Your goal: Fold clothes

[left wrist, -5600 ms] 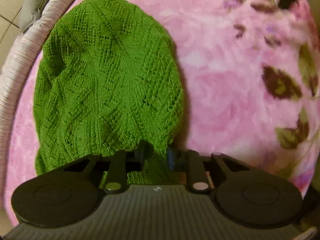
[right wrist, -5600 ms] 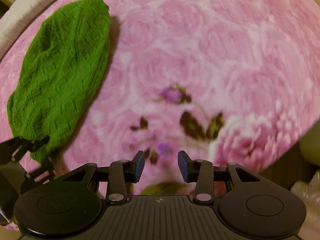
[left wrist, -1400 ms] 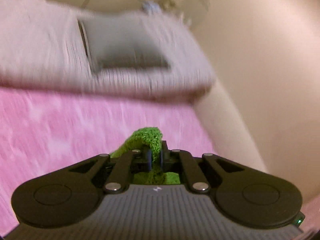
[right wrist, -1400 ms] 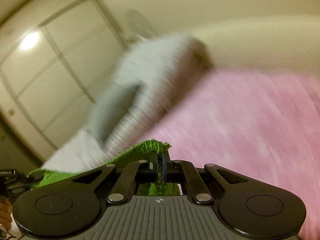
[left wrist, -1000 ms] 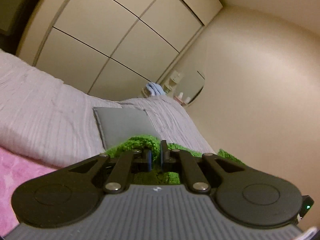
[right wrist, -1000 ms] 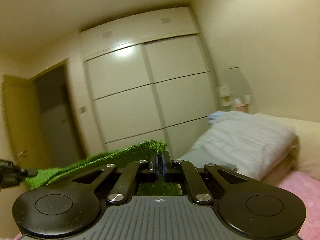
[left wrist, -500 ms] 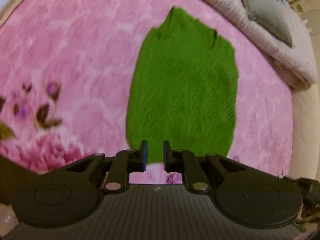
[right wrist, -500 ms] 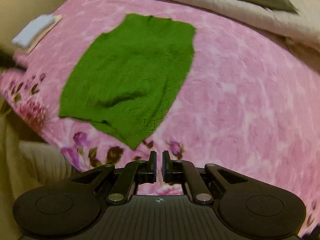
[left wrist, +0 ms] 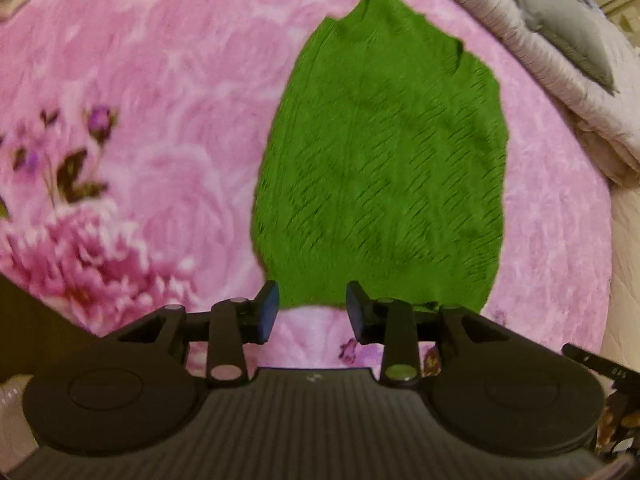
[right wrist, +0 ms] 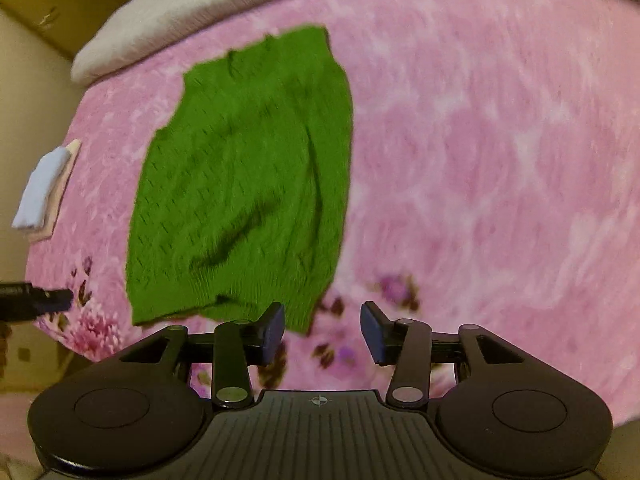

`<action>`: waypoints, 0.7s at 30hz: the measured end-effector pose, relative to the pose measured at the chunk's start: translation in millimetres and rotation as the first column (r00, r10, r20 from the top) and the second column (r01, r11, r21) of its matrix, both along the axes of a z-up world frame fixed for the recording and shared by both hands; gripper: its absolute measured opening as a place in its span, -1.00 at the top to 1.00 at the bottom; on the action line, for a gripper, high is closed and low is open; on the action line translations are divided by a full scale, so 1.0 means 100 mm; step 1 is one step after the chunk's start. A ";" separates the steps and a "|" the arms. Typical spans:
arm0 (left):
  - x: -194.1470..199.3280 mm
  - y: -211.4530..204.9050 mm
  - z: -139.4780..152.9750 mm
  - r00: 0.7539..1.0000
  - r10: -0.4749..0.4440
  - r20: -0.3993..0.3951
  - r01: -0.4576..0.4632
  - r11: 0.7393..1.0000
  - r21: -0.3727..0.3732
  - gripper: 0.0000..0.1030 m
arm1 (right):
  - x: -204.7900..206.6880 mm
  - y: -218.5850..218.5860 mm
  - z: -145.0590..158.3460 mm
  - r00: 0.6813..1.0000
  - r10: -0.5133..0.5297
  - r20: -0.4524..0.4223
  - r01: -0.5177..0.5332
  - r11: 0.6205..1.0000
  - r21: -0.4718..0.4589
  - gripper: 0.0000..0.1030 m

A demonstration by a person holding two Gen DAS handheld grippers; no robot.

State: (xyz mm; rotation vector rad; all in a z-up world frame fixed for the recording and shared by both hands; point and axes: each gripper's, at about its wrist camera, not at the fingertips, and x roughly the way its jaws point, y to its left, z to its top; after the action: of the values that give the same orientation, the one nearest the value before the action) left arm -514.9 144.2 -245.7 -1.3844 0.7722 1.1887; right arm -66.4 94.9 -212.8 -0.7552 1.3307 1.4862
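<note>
Grippers first, nearest us: left gripper [left wrist: 308, 308] and right gripper [right wrist: 322, 328] both stand with jaws spread wide, nothing between the pads, each hanging above the near hem of the garment.

Green knit top [left wrist: 380, 168] lies spread flat in a single layer on the pink floral blanket [left wrist: 160, 100], a few soft creases across its body in the right wrist view. We see no fold in it. We judge the folding itself is all left to do on this piece.

Long axis runs away from us: hem at the near edge of the bed, neckline and shoulders pointing far, toward the grey pillows [left wrist: 560, 20]. A small pale folded stack [right wrist: 44, 188] sits well apart by the bed's left edge.
</note>
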 end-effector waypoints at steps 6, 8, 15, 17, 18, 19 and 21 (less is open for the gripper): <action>-0.01 0.02 -0.52 0.999 0.036 0.025 -0.035 0.999 -0.027 0.35 | 0.02 -0.06 -0.53 0.977 -0.185 -0.106 0.175 0.980 -0.098 0.11; -0.03 0.06 -0.70 0.998 0.055 0.034 -0.054 0.998 -0.029 0.35 | 0.01 -0.12 -0.72 0.937 -0.299 -0.179 0.282 0.952 -0.115 0.11; -0.09 0.19 -1.20 0.989 0.106 0.104 -0.101 0.994 -0.048 0.38 | 0.00 -0.35 -1.36 0.661 -0.638 -0.396 0.599 0.766 -0.234 0.11; -0.13 0.16 -1.27 0.987 0.102 0.127 -0.098 0.995 -0.031 0.45 | -0.01 -0.41 -1.54 0.549 -0.710 -0.442 0.666 0.690 -0.282 0.11; -0.17 0.14 -1.29 0.982 0.111 0.153 -0.109 0.994 -0.021 0.58 | -0.01 -0.44 -1.63 0.488 -0.740 -0.462 0.695 0.650 -0.308 0.11; -0.22 0.12 -1.30 0.974 0.121 0.191 -0.121 0.993 -0.011 0.78 | -0.01 -0.47 -1.72 0.426 -0.768 -0.479 0.720 0.608 -0.334 0.11; -0.34 0.10 -1.29 0.953 0.141 0.269 -0.149 0.989 0.010 0.85 | -0.01 -0.51 -1.77 0.421 -0.761 -0.493 0.724 0.609 -0.323 0.81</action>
State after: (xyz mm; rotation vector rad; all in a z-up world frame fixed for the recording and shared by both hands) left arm -548.9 153.9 -374.7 -1.5587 0.4660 1.0902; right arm -67.7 44.1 -390.2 0.3705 1.8493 0.9195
